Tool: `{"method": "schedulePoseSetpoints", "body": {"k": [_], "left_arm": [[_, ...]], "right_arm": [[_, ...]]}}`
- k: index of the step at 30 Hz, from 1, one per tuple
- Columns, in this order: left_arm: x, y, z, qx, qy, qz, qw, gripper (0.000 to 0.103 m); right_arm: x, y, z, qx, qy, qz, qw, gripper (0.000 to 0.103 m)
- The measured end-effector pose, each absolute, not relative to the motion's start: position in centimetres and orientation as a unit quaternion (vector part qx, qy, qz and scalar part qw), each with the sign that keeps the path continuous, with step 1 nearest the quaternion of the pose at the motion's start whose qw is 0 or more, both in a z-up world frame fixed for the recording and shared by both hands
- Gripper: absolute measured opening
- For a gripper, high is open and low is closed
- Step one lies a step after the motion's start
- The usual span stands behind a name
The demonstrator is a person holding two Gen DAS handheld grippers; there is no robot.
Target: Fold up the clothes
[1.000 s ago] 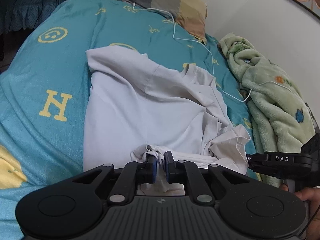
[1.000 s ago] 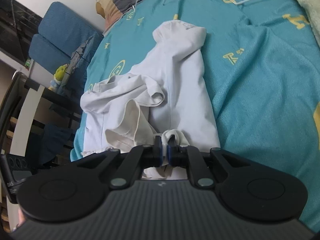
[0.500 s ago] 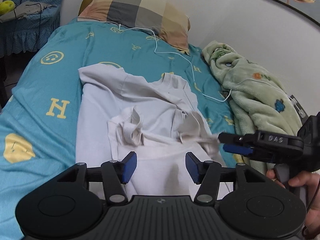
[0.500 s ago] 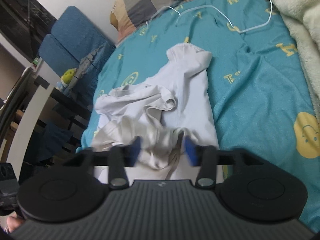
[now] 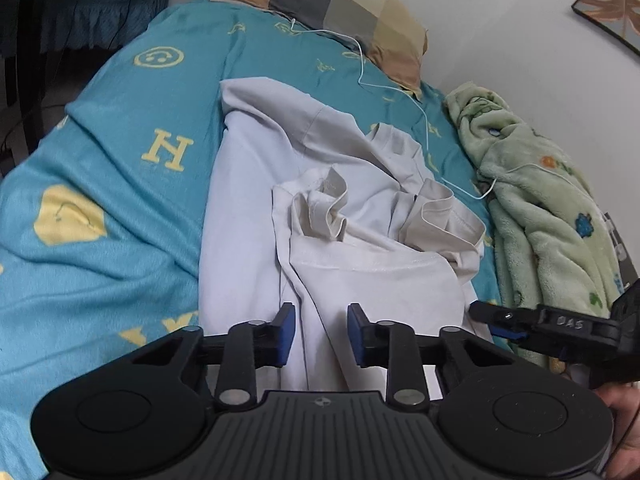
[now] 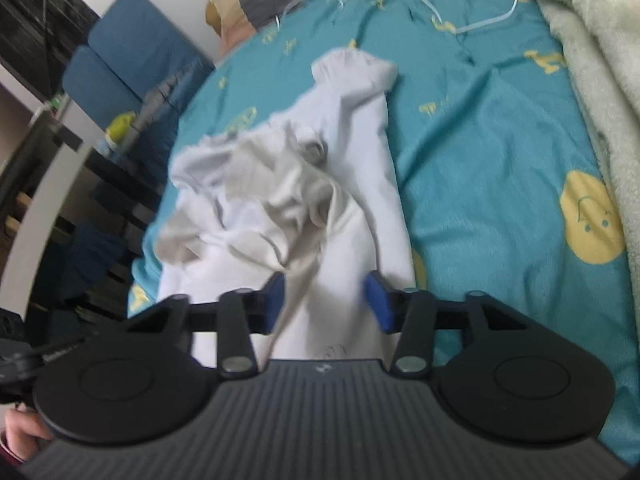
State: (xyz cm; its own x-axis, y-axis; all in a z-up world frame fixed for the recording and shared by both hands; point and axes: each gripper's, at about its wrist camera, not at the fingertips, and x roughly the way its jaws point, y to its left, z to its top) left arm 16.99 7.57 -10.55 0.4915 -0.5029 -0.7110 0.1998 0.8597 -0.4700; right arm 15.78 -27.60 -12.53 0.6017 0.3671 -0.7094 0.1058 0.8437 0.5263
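A white T-shirt [image 5: 256, 216] lies on the teal bed, its lower part folded up over the chest in a rumpled heap [image 5: 360, 240]. It also shows in the right wrist view [image 6: 320, 208], blurred. My left gripper [image 5: 320, 326] is open and empty, just above the shirt's near fold. My right gripper [image 6: 326, 300] is open and empty over the shirt's near end. It also shows in the left wrist view [image 5: 500, 322] at the right edge of the shirt.
The teal bedspread [image 5: 100, 184] with yellow prints covers the bed. A checked pillow [image 5: 340, 8] and a white cable [image 5: 400, 92] lie at the far end. A green fleece blanket [image 5: 552, 208] lies along the wall side. A blue chair [image 6: 132, 60] and dark shelves stand beside the bed.
Both grippers were shut on the shirt's hem, carried it up over the chest, then opened and let it drop. Both have since drawn back toward the near end.
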Motion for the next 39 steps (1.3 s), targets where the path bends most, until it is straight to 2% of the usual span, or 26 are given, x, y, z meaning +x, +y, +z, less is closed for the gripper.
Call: {"method": "schedulePoseSetpoints", "body": {"k": [2,4,5,6,8,13,21,22,23,24,31,34,39], "left_arm": [[16.8,7.3,-10.6,-0.157,0.458,-0.214,0.848,0.027],[16.7,7.1,-10.9,-0.148,0.464,-0.207,0.848,0.025],[16.7,7.1,-11.1,-0.146,0.468,-0.199,0.848,0.024],[16.6,7.5,-11.0,-0.153,0.465,-0.195,0.85,0.024],[16.5,8.2,-10.6,-0.171,0.456,-0.188,0.853,0.025],[16.6,9.2,-10.8,-0.177,0.46,-0.155,0.856,0.026],[17.3,7.2,-12.7,-0.176,0.49,-0.197,0.831,0.027],[17.3,7.1,-12.8,-0.172,0.489,-0.197,0.832,0.025],[17.3,7.1,-12.8,-0.171,0.488,-0.195,0.833,0.009],[17.1,7.3,-12.4,-0.172,0.48,-0.19,0.839,0.002],[15.6,10.1,-8.8,-0.188,0.404,-0.13,0.886,0.002],[16.3,10.8,-9.4,-0.191,0.415,-0.11,0.883,0.002],[17.1,10.2,-10.8,-0.185,0.453,-0.111,0.865,0.003]], "right_arm": [[15.8,-27.3,-12.7,0.265,0.441,0.081,0.854,0.04],[15.9,-26.9,-12.8,0.253,0.445,0.08,0.855,0.027],[15.9,-26.9,-13.0,0.252,0.447,0.076,0.855,0.015],[15.9,-27.1,-13.1,0.253,0.449,0.072,0.854,0.009],[15.8,-27.4,-13.3,0.257,0.45,0.066,0.853,0.007],[15.6,-27.7,-13.0,0.266,0.446,0.056,0.853,0.007],[15.7,-27.7,-13.1,0.274,0.446,0.06,0.85,0.007],[15.7,-27.7,-13.1,0.274,0.445,0.06,0.85,0.007],[15.6,-27.7,-13.1,0.274,0.445,0.06,0.851,0.007],[15.6,-27.7,-13.0,0.273,0.444,0.06,0.851,0.007],[14.5,-27.0,-10.8,0.218,0.415,0.048,0.882,0.007],[14.7,-27.4,-11.6,0.2,0.426,0.024,0.882,0.007],[15.5,-28.2,-13.2,0.234,0.437,0.026,0.868,0.008]]}}
